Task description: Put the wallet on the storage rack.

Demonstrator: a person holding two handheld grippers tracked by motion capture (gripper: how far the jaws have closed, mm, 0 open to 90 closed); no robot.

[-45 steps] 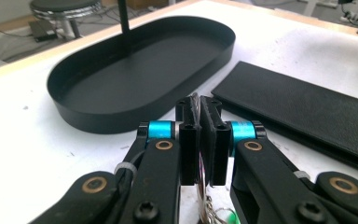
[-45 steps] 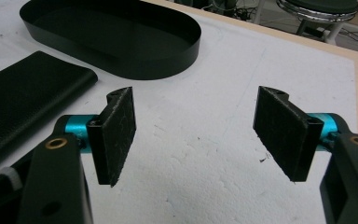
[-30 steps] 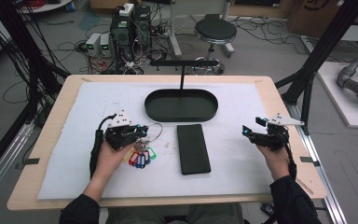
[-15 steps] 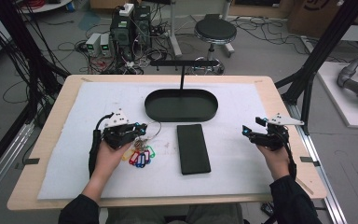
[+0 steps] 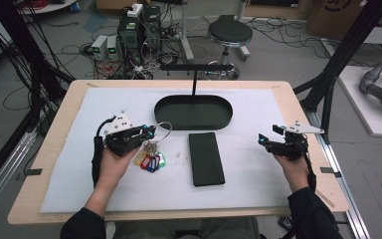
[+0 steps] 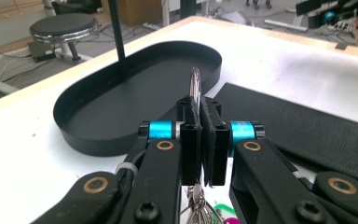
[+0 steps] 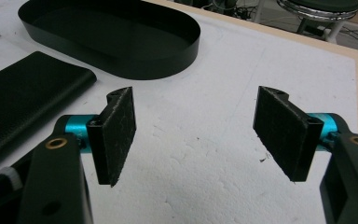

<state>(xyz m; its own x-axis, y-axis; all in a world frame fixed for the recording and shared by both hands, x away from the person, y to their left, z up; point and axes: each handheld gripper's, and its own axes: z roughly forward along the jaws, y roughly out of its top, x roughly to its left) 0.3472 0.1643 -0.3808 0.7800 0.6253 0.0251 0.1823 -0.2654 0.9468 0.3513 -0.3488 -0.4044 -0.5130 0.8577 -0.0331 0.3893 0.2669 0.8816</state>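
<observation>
**Key ring pinched, left side**

Left gripper (image 6: 200, 135): pads clamped on the metal key ring (image 6: 195, 84), which stands up between them. Keys and coloured tags (image 5: 149, 160) hang below, cut off at the left gripper view's bottom edge; whether they touch the worktop (image 5: 69, 169) is unclear. Just ahead: black oval tray (image 5: 194, 112), black flat case (image 5: 206, 158). Right gripper (image 7: 196, 135) wide apart, holding nothing, above the white mat.

Right tool (image 7: 193, 140) pads apart over white mat (image 7: 205, 186); black tray (image 7: 121, 32) beyond.
</observation>
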